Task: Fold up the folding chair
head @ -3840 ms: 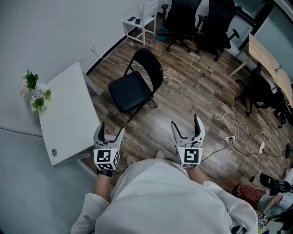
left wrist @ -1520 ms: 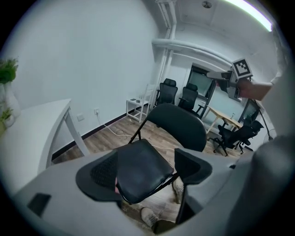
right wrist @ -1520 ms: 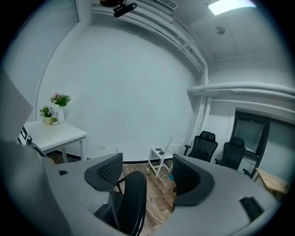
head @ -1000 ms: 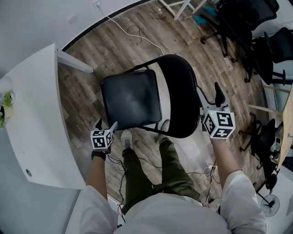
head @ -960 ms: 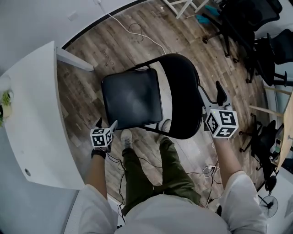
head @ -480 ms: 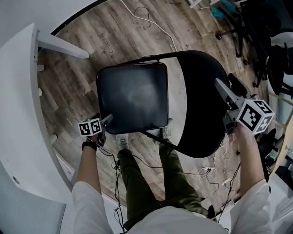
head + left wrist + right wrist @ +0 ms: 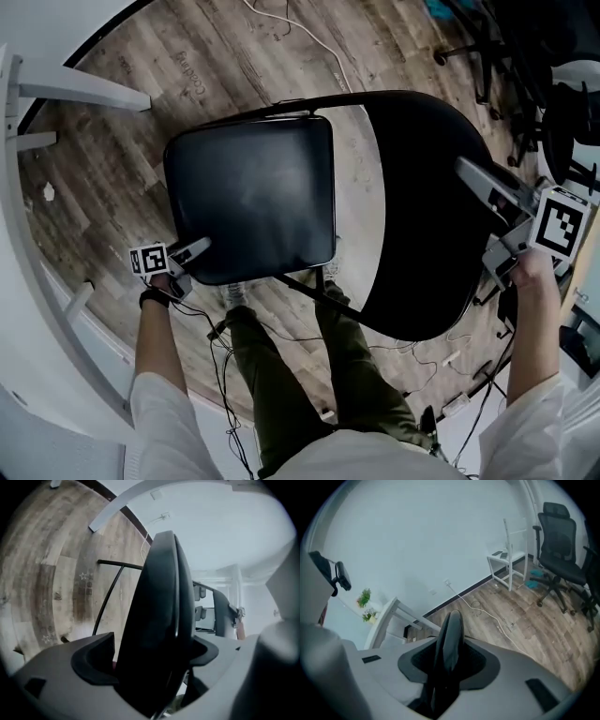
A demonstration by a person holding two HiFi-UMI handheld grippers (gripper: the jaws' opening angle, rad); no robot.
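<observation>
Folding chair [image 7: 253, 197], glossy black, rounded

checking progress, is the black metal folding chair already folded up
No, the black folding chair stands open with its padded seat lying flat.

The black padded chair seat [image 7: 253, 197] looked like smooth vinyl with a faint sheen. The black rounded backrest [image 7: 422, 206] was smooth and matt, on a thin black metal tube frame [image 7: 300, 285]. The brown plank floor [image 7: 103, 178] showed matt wood grain. The white table [image 7: 75, 92] looked smooth. The olive trousers [image 7: 267, 375] were matt cloth
</observation>
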